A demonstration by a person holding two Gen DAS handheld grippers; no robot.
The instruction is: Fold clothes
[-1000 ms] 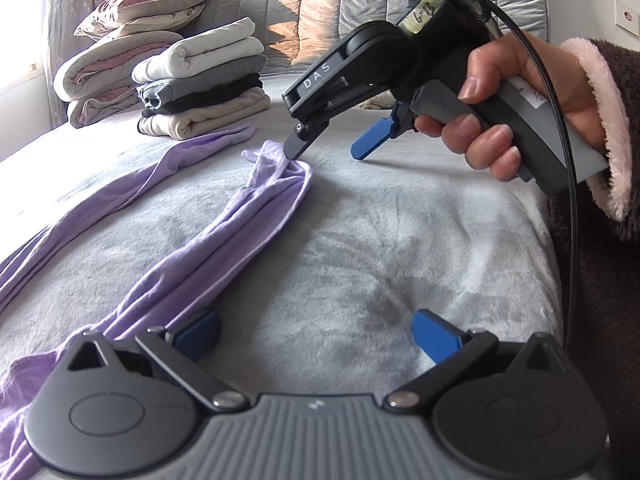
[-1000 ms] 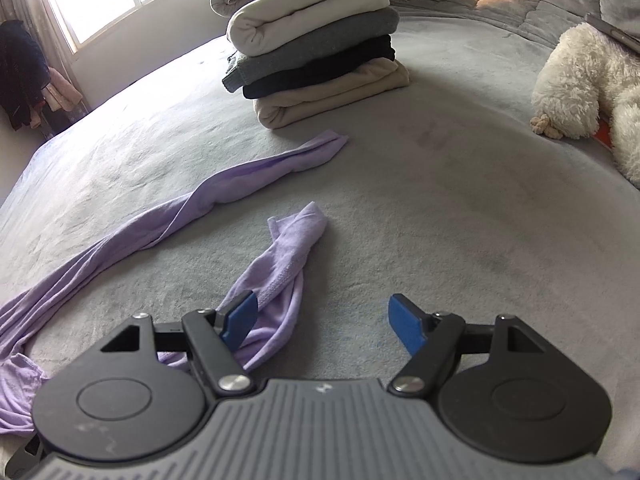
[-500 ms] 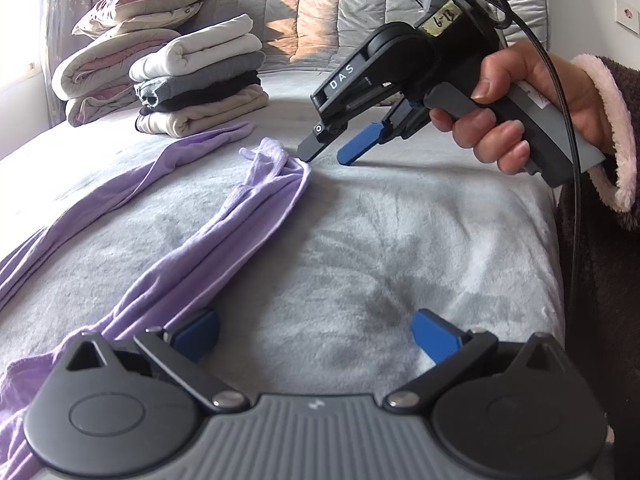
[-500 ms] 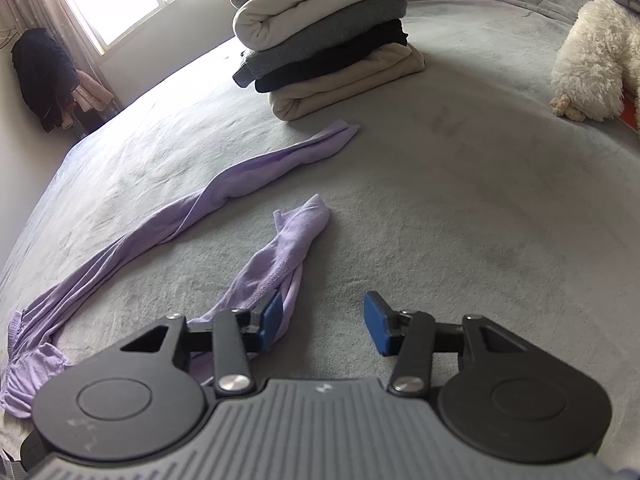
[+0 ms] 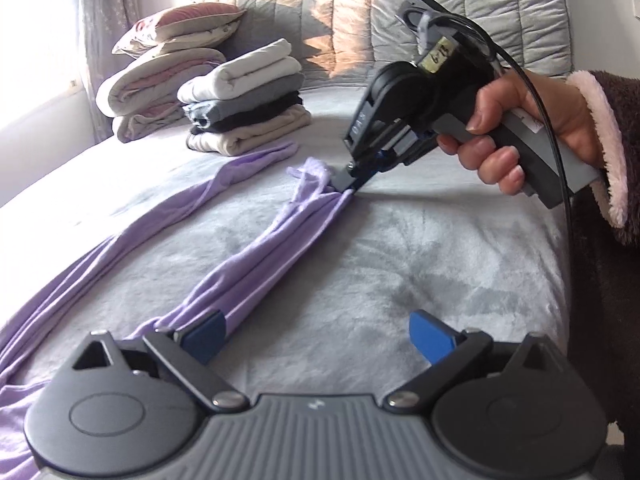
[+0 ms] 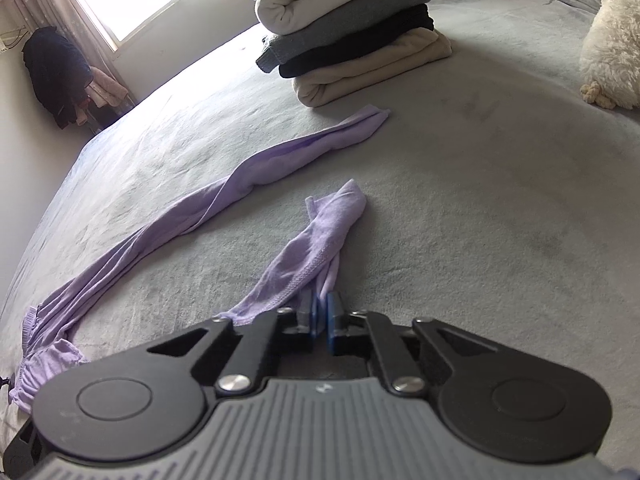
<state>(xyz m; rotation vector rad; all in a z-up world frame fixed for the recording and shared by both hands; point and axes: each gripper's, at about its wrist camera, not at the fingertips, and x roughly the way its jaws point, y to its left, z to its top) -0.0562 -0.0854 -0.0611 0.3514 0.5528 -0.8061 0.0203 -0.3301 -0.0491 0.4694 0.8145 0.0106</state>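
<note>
On a grey bed cover, the right gripper pinches one twisted leg of lilac leggings lying in front of a stack of folded clothes, while the left gripper gapes wide beside that leg.

Lilac garment strung across the plain pale grey bedspread. Beyond it, the folded stack runs cream, grey, black, then beige. Right gripper: black arms, blue pads, ribbed grey body. Left gripper matches. Dark brown sleeve, pink fluffy cuff.
</note>
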